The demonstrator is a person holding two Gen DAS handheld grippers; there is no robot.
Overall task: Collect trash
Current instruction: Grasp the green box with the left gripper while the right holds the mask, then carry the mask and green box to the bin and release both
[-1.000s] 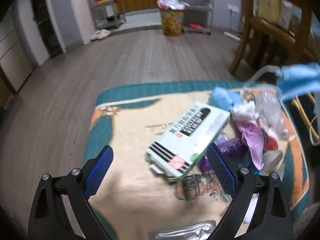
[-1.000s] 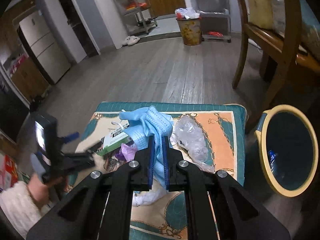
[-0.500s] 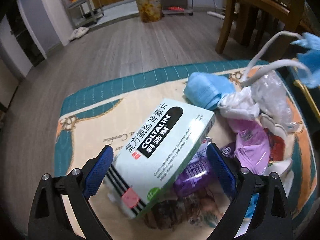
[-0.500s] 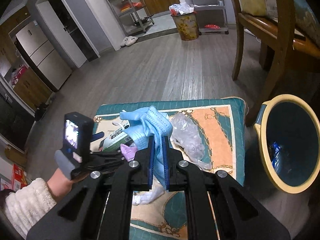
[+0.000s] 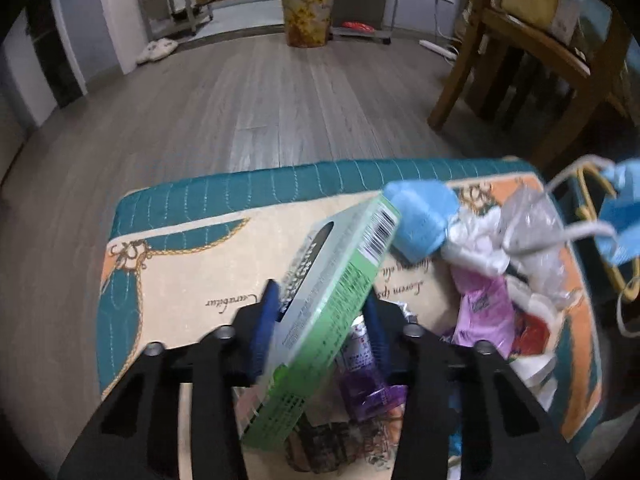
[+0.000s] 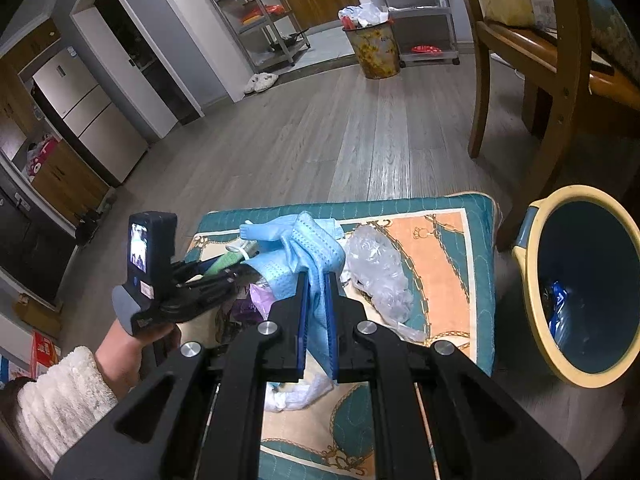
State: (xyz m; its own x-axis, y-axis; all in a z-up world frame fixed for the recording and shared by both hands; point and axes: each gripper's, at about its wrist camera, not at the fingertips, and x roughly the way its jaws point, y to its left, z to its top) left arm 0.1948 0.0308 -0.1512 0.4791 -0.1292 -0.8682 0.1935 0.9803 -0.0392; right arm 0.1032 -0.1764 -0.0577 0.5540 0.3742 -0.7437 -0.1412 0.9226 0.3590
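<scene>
The left gripper (image 5: 320, 320) is closing on a tilted green medicine box (image 5: 332, 300), its blue pads against the box's sides, above litter on a patterned mat (image 5: 192, 256). The right gripper (image 6: 316, 312) pinches a blue face mask (image 6: 312, 252) over the mat. A yellow-rimmed bin (image 6: 536, 292) stands just beside the mat.

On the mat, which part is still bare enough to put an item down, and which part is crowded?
The mat is bare on its left half, between the teal border and the green box in the left gripper, whose jaws are closing. The right side is crowded: blue cloth, clear plastic bag, pink wrapper.
</scene>
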